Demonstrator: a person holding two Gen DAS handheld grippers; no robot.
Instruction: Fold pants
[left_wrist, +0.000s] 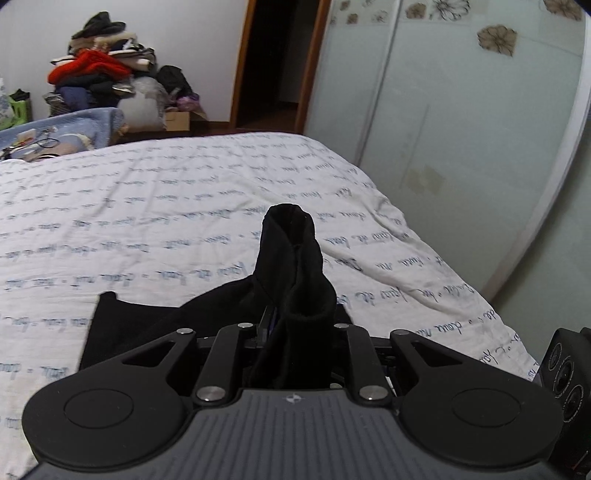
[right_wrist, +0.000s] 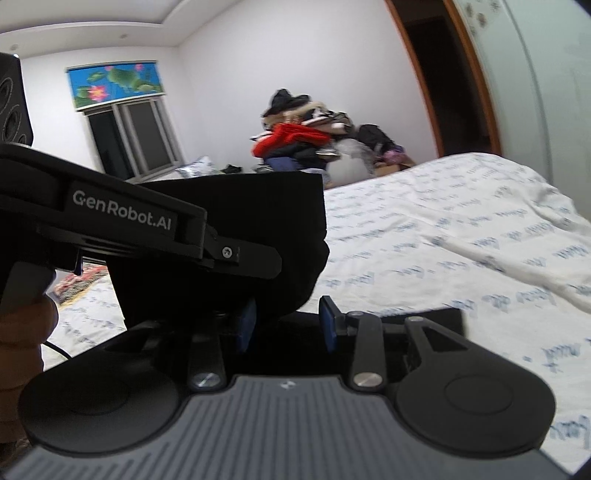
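Note:
The black pants (left_wrist: 291, 266) are pinched in my left gripper (left_wrist: 295, 325), which is shut on a bunched fold that sticks up over its fingers. The rest of the cloth hangs down to the left onto the bed (left_wrist: 147, 206). In the right wrist view the pants (right_wrist: 266, 221) hang in front, and the left gripper's body (right_wrist: 140, 225) crosses the left side. My right gripper (right_wrist: 286, 325) is open, its blue pads (right_wrist: 327, 325) apart, with the hanging cloth just above and between them.
The bed has a white sheet with blue script. A pile of clothes (left_wrist: 103, 74) stands against the far wall beside a dark doorway (left_wrist: 277, 62). A wardrobe with pale sliding doors (left_wrist: 443, 110) runs along the bed's right side. A window (right_wrist: 133, 144) is at the far left.

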